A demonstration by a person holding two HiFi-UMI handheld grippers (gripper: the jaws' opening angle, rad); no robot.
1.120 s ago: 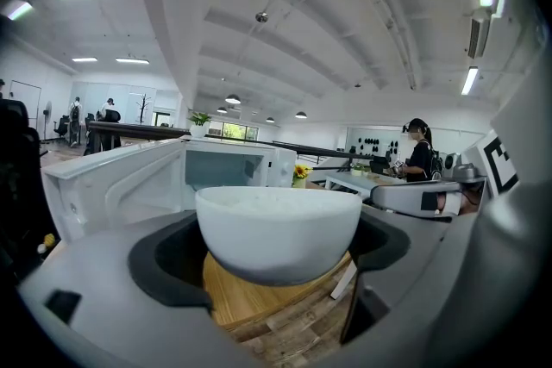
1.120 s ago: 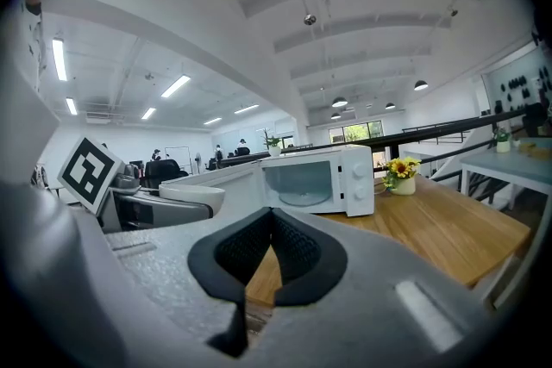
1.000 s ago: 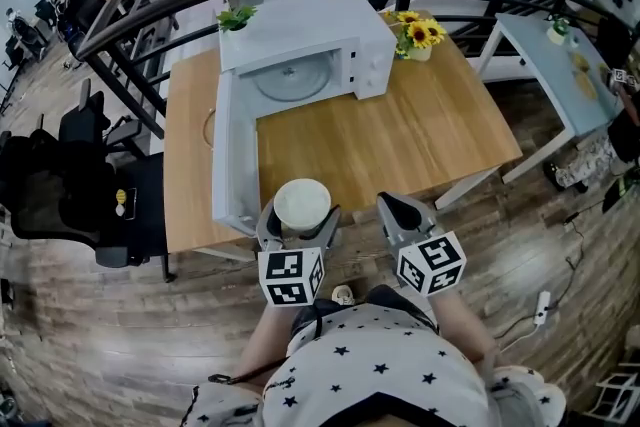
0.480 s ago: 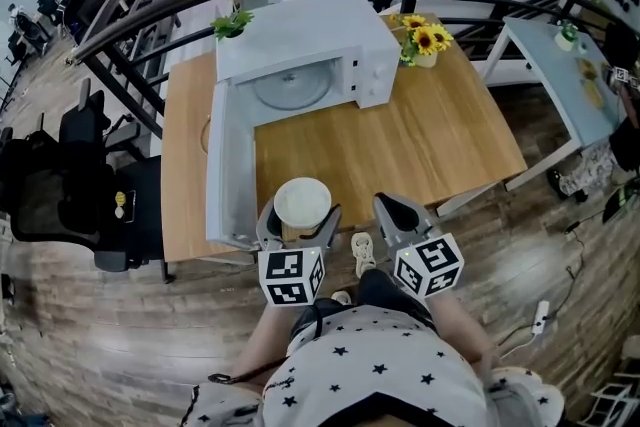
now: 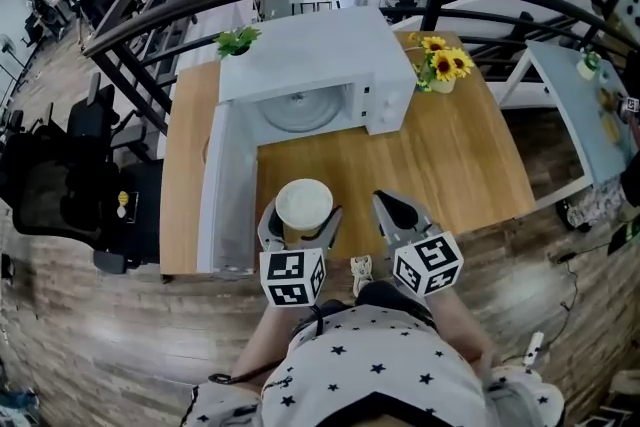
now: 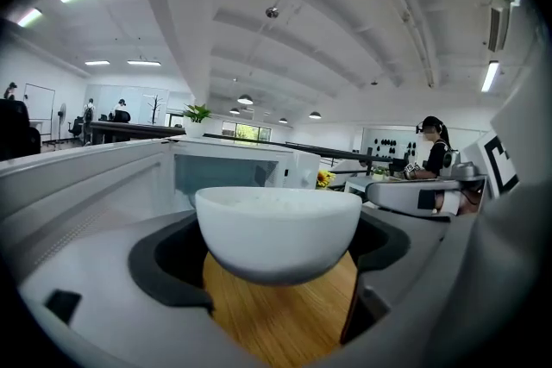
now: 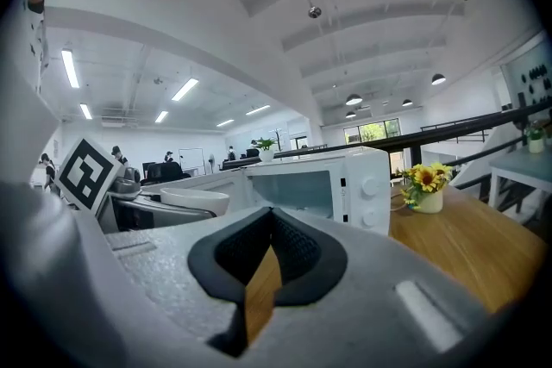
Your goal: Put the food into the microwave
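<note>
Left gripper [image 5: 301, 220] level, around bowl [image 5: 303, 202]

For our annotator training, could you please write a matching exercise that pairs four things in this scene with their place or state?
Things:
1. white bowl
2. microwave door
3. sunflowers
4. right gripper

Place or state:
A. jaws together, nothing between them
B. on the table, to the right of the microwave
C. swung open
D. clamped in the left gripper

Pairs: 1-D, 2-C, 3-B, 4-A.
</note>
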